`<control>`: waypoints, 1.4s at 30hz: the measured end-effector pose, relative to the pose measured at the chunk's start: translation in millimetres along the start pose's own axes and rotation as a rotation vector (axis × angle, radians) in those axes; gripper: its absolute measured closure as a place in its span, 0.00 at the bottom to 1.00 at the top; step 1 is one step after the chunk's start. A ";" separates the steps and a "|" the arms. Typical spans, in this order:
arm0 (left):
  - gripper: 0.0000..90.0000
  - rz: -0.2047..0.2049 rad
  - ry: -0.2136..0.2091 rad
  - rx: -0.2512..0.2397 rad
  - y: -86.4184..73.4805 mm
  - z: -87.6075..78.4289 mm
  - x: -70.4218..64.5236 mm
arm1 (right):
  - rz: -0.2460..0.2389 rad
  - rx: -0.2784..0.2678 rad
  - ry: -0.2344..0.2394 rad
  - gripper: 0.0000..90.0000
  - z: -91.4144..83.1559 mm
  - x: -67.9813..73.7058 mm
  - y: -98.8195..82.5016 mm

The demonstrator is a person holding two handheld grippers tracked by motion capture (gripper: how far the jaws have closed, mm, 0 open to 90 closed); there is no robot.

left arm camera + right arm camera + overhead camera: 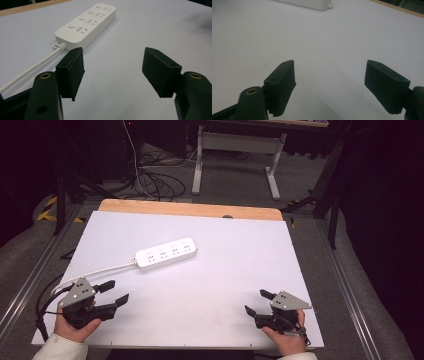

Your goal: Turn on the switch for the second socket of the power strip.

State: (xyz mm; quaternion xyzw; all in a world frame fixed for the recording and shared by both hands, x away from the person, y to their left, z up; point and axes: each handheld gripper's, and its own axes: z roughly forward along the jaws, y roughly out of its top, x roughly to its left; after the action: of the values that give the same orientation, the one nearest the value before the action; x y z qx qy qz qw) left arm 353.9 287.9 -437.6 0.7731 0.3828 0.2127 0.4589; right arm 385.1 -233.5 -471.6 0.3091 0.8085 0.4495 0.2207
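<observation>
A white power strip (166, 253) with several sockets lies near the middle of the white table top (215, 270), its white cord (95, 271) trailing off to the left edge. My left gripper (114, 291) rests at the front left, open, jaws pointing right toward the strip. In the left gripper view the power strip (86, 25) lies just beyond the open gripper (113, 72), with bare table between the jaws. My right gripper (259, 302) sits at the front right, open and apart from everything. The right gripper view has the gripper (329, 86) over bare table, the strip's end (312, 3) far off.
A wooden strip (190, 209) borders the table's far edge. Black cables (155, 182) and a white desk frame (240, 150) stand on the floor beyond. Metal rails (30, 280) run along both sides of the table.
</observation>
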 end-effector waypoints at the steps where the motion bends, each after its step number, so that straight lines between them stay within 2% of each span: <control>1: 0.38 0.011 0.009 0.007 4.5 1.7 0.8 | 0.000 0.002 0.002 0.28 0.6 0.3 -0.1; 5: 0.41 0.032 0.020 0.010 15.3 3.5 4.2 | -0.001 0.006 0.002 0.28 1.0 0.4 -0.2; 10: 0.42 0.032 0.020 0.011 25.9 4.4 5.6 | 0.013 0.007 0.004 0.28 0.7 -1.1 -1.8; 13: 0.42 0.056 0.022 0.018 35.5 6.0 5.4 | 0.013 0.006 0.004 0.28 0.1 -1.3 -2.1; 18: 0.43 0.051 0.026 0.018 43.9 8.5 7.0 | 0.015 0.004 0.006 0.28 0.0 -1.6 -2.3; 23: 0.42 0.049 0.009 0.039 54.7 12.7 9.9 | 0.029 0.005 0.006 0.28 0.3 -3.0 -3.5; 34: 0.42 0.080 0.025 0.059 78.4 20.1 12.1 | 0.031 0.012 0.005 0.28 1.0 -3.0 -3.8; 37: 0.41 0.069 0.026 0.046 83.4 22.6 14.1 | 0.031 0.011 0.006 0.28 1.0 -3.0 -3.9; 39: 0.41 0.061 0.024 0.046 87.0 24.5 15.9 | 0.046 0.000 0.017 0.28 0.2 -3.4 -3.8; 42: 0.41 0.057 0.021 0.053 93.6 29.0 17.9 | 0.044 -0.001 0.019 0.28 -0.2 -2.7 -3.5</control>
State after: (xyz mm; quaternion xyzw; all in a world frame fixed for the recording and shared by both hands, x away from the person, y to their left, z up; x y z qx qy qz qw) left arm 421.8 259.4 -370.6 0.7933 0.3710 0.2237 0.4279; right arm 385.8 -236.9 -474.3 0.3225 0.8032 0.4577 0.2033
